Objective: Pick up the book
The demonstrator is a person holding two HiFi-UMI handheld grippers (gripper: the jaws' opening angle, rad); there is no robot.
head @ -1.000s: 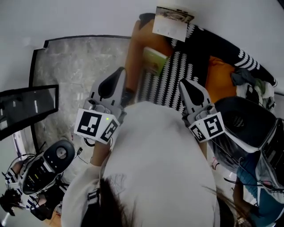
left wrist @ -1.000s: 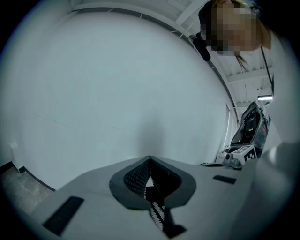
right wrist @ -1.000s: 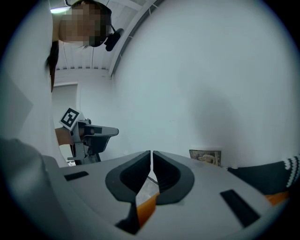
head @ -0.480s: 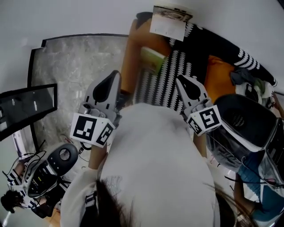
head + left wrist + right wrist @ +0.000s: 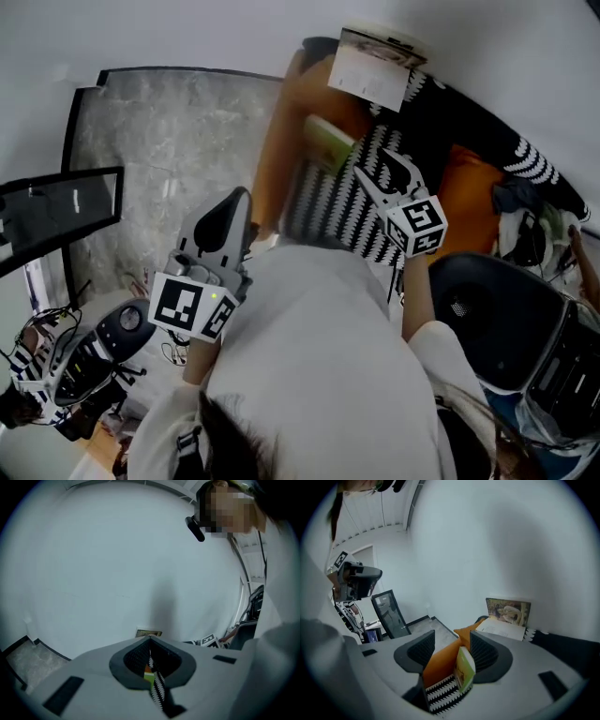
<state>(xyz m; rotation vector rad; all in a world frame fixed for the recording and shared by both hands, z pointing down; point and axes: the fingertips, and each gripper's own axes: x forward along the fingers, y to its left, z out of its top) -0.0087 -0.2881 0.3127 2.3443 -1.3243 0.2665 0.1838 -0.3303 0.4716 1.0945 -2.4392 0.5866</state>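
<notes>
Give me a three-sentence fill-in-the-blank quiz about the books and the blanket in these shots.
The small book on the zigzag blanket has a ___ cover.
The open book is propped against the ___.
The blanket's zigzags are black and ___.
Missing words: green, wall, white.
</notes>
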